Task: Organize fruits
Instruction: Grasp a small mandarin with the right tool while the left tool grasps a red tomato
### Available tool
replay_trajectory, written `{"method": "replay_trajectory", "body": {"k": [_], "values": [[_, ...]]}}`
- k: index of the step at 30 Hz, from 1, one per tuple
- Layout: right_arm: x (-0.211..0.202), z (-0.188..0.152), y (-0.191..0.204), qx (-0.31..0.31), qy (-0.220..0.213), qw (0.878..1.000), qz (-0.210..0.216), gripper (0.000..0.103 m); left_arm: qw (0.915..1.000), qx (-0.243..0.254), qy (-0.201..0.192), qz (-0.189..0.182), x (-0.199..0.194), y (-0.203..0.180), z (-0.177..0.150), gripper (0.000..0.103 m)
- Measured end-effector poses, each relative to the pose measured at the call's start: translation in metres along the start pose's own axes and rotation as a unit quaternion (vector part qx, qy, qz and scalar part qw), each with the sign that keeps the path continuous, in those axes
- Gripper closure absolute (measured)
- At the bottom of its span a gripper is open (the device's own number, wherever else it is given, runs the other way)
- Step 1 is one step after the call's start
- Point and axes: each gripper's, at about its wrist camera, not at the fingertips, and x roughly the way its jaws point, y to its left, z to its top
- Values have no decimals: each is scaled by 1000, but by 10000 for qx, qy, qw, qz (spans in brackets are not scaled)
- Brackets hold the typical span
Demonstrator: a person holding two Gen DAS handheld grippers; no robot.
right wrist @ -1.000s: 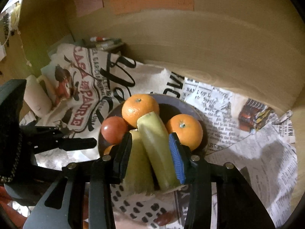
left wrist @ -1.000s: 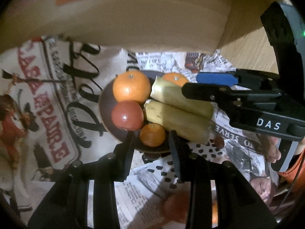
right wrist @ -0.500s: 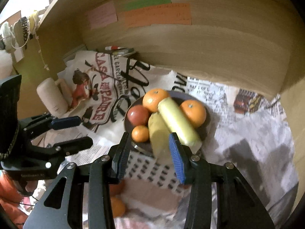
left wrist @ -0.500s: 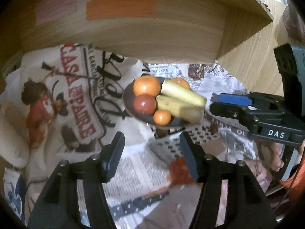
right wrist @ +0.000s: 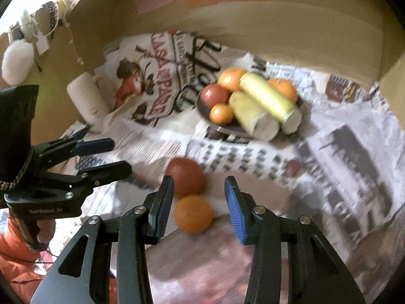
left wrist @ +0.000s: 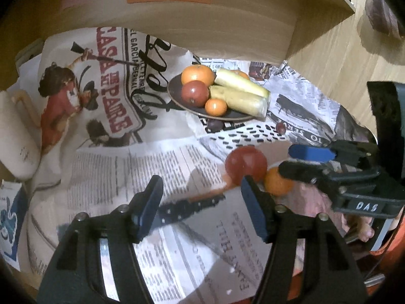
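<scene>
left claw [left wrist: 200, 205] open, right claw [right wrist: 200, 200] open

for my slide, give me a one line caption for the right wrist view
Open right gripper poised over a loose orange and red apple, the filled fruit plate beyond on newspaper.
</scene>
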Motion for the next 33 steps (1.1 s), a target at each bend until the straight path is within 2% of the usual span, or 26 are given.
{"method": "replay_trajectory", "body": {"k": [3, 6, 11, 19, 23, 27, 30, 33], "values": [[8, -8, 7, -58, 128, 9999, 48, 64, 10000, -23, 26, -18, -3, 0, -6, 35], [17, -13, 7, -158, 251, 9995, -118, 63, 10000, -2, 53, -13, -3, -3, -10, 32], [26, -17, -3, 24, 469, 9989, 57, 65, 9999, -12, 149, -66, 6, -8, -10, 29], [7, -15, -10, 78, 211, 9997, -71, 67, 9987, 20, 396, -307, 38, -23, 4, 29], [-11, -10, -24, 102, -15, 9990, -439, 67, 9974, 82, 517, -486, 53, -35, 12, 30], [-22, -7, -38, 231, -156, 9981, -547, 67, 9966, 145, 635, -512, 70, -46, 18, 30], [-26, -5, -47, 323, -210, 9975, -589, 67, 9959, 130, 700, -556, 77, -49, 22, 36], [-27, -3, -53, 372, -234, 9973, -582, 67, 9966, 185, 691, -406, 84, -52, 24, 42]]}}
